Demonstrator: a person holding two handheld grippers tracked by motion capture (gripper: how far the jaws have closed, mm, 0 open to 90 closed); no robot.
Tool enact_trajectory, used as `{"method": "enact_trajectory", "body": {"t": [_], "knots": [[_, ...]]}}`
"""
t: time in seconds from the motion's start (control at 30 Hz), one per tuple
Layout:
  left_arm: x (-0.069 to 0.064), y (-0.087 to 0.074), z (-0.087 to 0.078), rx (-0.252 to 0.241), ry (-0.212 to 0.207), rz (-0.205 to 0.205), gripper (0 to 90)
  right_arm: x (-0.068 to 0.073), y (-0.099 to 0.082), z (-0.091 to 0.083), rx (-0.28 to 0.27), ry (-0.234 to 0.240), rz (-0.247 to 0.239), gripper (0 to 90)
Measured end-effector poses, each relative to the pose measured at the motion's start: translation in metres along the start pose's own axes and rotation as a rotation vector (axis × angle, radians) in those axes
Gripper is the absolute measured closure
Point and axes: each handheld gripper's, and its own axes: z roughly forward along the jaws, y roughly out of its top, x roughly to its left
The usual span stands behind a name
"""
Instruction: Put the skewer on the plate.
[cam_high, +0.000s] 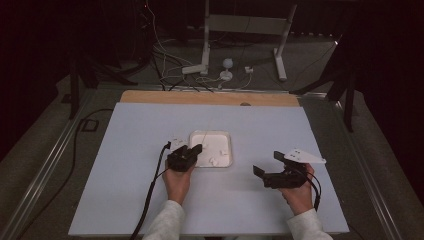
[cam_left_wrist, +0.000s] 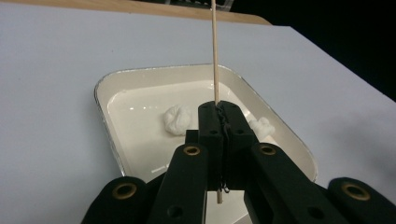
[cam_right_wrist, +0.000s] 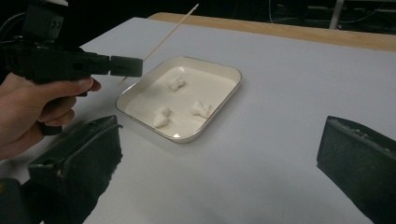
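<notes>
My left gripper (cam_high: 196, 149) hovers at the near left edge of a shallow white tray (cam_high: 227, 135) and is shut on a thin wooden skewer (cam_left_wrist: 215, 51), which points up and away over the tray. The tray (cam_left_wrist: 107, 88) holds three small white lumps, one of them (cam_left_wrist: 177, 120) just beyond the jaws. In the right gripper view the left gripper (cam_right_wrist: 126, 65) and its skewer (cam_right_wrist: 170, 30) stand left of the tray (cam_right_wrist: 233, 74), with lumps (cam_right_wrist: 201, 108) inside. My right gripper (cam_high: 269, 163) rests to the right of the tray, open, nothing between its jaws.
A pale blue-white board (cam_high: 150, 130) covers the table, with a wooden strip (cam_high: 210, 97) along its far edge. A black cable (cam_high: 150, 190) trails from the left gripper toward the near edge. White stand legs (cam_high: 280, 55) and cables lie on the floor beyond.
</notes>
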Motion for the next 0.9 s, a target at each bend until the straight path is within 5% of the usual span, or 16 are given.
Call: {"method": "enact_trajectory", "body": {"t": [0.17,0.5,0.6,0.9], "knots": [[0.001,-0.002,0.003,0.013,0.005,-0.008,83.7,0.0,0.0,0.001,0.003,0.0,-0.001,0.0],[0.006,0.002,0.001,0.007,-0.003,-0.057,37.9,0.001,0.0,0.001,0.004,0.002,-0.004,0.0],[0.008,0.004,-0.003,0.001,0.004,-0.045,28.9,0.001,0.0,0.002,0.004,0.002,-0.005,0.0],[0.01,0.014,-0.022,-0.023,-0.015,-0.019,16.5,0.001,-0.001,0.002,0.002,0.004,-0.008,0.0]]}}
